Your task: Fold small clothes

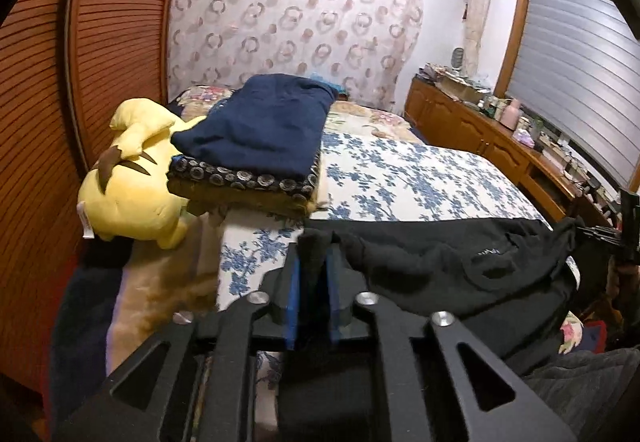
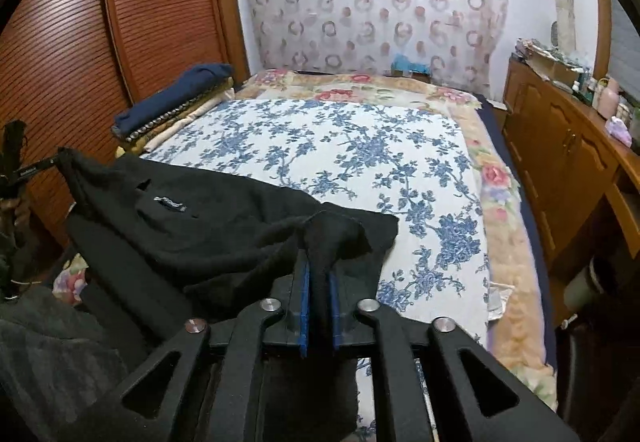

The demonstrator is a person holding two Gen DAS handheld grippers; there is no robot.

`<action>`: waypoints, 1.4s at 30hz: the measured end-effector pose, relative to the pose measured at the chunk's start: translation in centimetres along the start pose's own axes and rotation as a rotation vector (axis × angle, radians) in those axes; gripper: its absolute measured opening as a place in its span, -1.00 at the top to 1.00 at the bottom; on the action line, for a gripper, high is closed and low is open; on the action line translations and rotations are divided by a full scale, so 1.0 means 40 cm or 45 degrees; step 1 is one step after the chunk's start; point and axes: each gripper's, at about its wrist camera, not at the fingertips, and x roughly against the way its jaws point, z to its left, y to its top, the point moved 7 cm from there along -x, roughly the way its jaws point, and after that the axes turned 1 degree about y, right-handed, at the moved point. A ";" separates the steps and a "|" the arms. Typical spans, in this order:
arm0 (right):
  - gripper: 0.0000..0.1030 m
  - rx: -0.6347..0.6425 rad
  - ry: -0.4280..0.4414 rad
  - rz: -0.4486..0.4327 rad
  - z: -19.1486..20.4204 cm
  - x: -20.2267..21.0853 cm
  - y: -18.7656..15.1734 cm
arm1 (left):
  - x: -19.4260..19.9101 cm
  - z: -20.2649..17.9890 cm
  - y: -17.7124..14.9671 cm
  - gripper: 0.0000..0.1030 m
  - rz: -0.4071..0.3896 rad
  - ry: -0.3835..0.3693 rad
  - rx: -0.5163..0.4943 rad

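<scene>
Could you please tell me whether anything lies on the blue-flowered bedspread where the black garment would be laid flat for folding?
Nothing visible does. Both claws, left and right, grip the black knit garment, and the blue-flowered white bedspread ahead is bare. The folded navy clothes stack sits at its far-left edge.

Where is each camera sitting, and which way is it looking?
Left wrist camera: sits on the left gripper, looks along its fingers across the bed toward the curtain wall; the gripper pinches the black garment.
Right wrist camera: sits on the right gripper, facing the same way, pinching the black garment too.
Both show the bed, the garment and the folded clothes stack.
</scene>
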 end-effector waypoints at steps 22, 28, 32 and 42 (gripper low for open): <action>-0.14 -0.060 -0.086 0.040 -0.093 -0.194 0.079 | -0.209 -0.041 0.095 -0.46 0.121 0.016 -0.137; -0.14 -0.076 -0.067 0.113 -0.097 -0.244 0.063 | -0.274 -0.034 0.096 -0.46 0.199 0.037 -0.179; -0.14 -0.096 -0.053 0.152 -0.113 -0.269 0.051 | -0.306 -0.028 0.077 -0.46 0.259 0.023 -0.168; -0.16 -0.042 -0.070 0.196 -0.112 -0.291 0.049 | -0.365 -0.020 -0.003 -0.46 0.404 0.029 -0.137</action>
